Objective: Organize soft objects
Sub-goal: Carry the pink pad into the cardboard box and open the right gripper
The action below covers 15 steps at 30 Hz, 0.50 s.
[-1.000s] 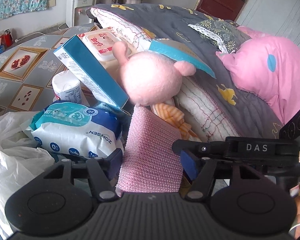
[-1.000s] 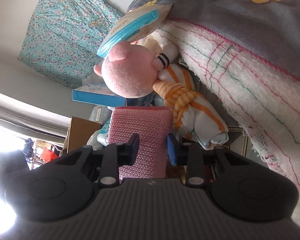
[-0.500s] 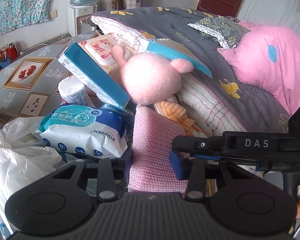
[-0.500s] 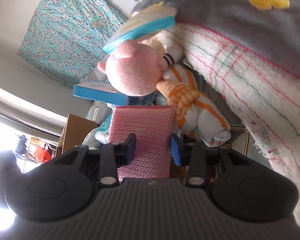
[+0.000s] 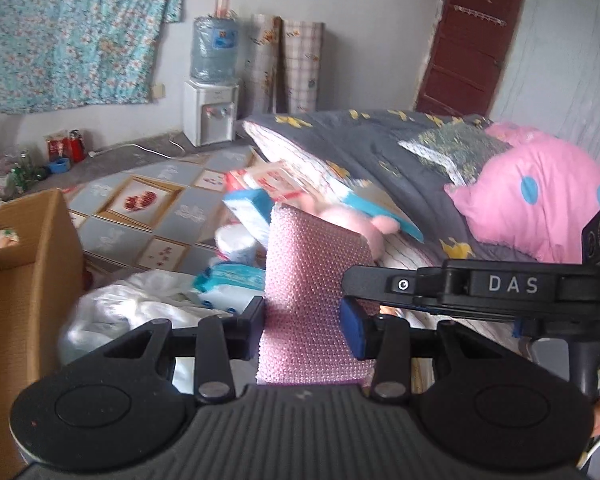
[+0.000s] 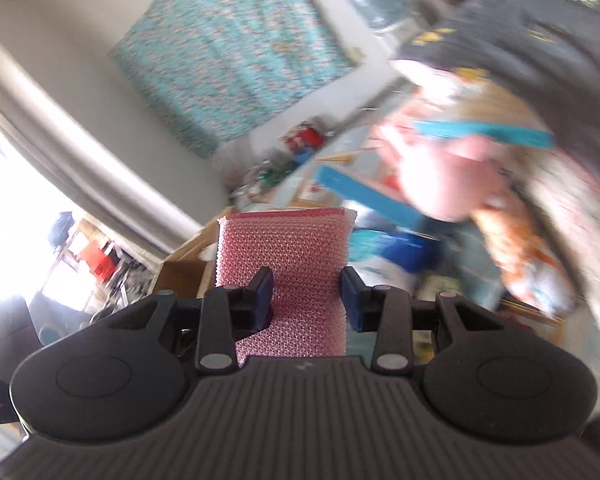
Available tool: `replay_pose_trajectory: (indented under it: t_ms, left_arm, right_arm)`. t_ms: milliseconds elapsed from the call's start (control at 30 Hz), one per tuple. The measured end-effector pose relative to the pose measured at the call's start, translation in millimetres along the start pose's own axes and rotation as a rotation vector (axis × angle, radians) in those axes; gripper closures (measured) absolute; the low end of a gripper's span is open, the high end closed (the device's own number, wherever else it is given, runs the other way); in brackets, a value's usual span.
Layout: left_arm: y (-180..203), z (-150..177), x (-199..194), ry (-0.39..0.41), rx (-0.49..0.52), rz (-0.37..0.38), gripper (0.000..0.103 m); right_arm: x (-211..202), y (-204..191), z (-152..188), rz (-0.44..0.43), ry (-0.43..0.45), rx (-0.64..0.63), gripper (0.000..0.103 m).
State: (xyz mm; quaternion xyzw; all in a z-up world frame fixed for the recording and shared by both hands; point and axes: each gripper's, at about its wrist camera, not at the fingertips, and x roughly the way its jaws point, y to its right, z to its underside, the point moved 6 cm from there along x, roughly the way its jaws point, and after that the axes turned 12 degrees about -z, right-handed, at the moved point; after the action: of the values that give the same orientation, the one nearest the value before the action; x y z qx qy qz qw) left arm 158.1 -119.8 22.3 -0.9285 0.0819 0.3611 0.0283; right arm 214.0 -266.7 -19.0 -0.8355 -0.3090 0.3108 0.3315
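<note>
A pink knitted pad (image 5: pixel 312 280) is held up in the air by both tools. My left gripper (image 5: pixel 303 326) is shut on its lower part, pads pressing both sides. In the right wrist view my right gripper (image 6: pixel 307 300) is also shut on the pink pad (image 6: pixel 288 256). The right tool's black body (image 5: pixel 500 286) crosses the left wrist view from the right. Behind the pad lies a pink plush toy (image 5: pixel 356 220), blurred in the right wrist view (image 6: pixel 444 176), beside an orange-striped cloth (image 6: pixel 520 232).
An open cardboard box (image 5: pixel 24 280) stands at the left. A white plastic bag (image 5: pixel 132 304), a wipes pack (image 5: pixel 228 280) and a blue carton (image 5: pixel 252 208) lie on the floor by the bed's grey quilt (image 5: pixel 380 148). A pink pillow (image 5: pixel 540 200) lies at the right.
Both grippers have risen with the pink pad, lifting it off the pile. The left jaws narrowed onto it. The right view has rolled and blurred.
</note>
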Motion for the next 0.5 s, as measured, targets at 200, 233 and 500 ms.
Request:
replay_pose_trajectory:
  t_ms: [200, 233, 500]
  left_arm:
    - [-105, -26, -38, 0.066, -0.129, -0.175, 0.060]
    - [-124, -31, -41, 0.068, -0.151, -0.205, 0.060]
    - [-254, -52, 9, -0.065, -0.264, -0.327, 0.060]
  right_arm:
    - [88, -108, -12, -0.166, -0.133, -0.152, 0.066]
    - [104, -123, -13, -0.184, -0.155, -0.170, 0.066]
    - [253, -185, -13, -0.208, -0.362, -0.163, 0.063]
